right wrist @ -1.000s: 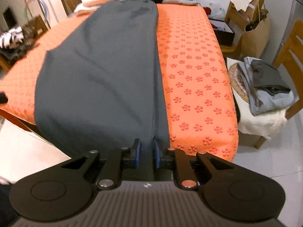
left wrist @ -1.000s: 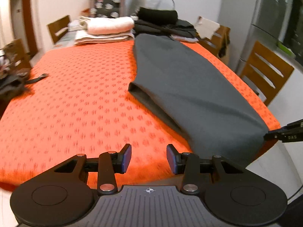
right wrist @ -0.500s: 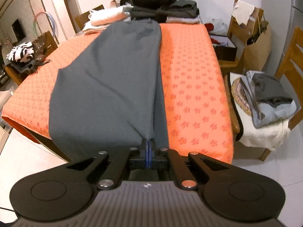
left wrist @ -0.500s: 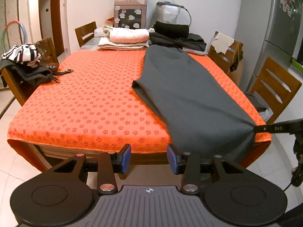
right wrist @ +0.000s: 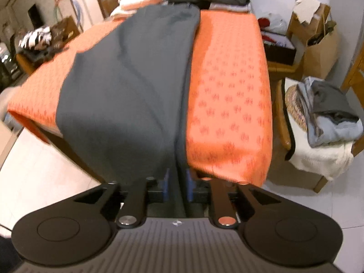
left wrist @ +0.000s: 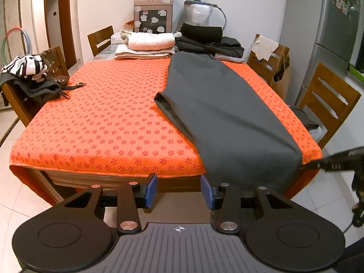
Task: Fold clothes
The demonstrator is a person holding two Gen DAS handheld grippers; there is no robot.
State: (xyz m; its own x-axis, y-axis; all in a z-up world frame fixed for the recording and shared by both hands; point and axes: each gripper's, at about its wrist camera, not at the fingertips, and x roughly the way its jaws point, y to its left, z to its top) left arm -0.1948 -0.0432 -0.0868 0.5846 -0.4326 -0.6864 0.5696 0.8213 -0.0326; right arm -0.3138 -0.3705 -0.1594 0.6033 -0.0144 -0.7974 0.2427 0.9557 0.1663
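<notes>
A: Where do we have the grey garment [left wrist: 229,113] right now?

B: It lies lengthwise on the orange cloth of the worktop [left wrist: 102,118], nearer the right edge, one end up against the folded piles [left wrist: 204,43] at the far edge, the other end hanging over the near edge. Part of it is doubled, with a hem showing around the middle of the worktop.

A: And our right tongs [right wrist: 177,185]?

B: At the near edge, close to the right corner, with the overhanging cloth running between the pads. The pads stand a narrow way apart; the picture is blurred, so we cannot tell whether they are pinching the fabric or merely bracketing it. In the left view the right tongs [left wrist: 318,165] meet the garment's corner at the edge.

A: Why there?

B: We judge that a hold on a bottom corner lets us pull the cloth taut and square along the edge, so the creases run out before a fold is laid.

A: The left tongs [left wrist: 179,190]?

B: Spread wide, holding nothing, off the near edge and just left of the hanging cloth. We reckon they are placed to reach the other bottom corner.

A: How far along?

B: A smoothed, partly doubled garment; beyond that we cannot say.
</notes>
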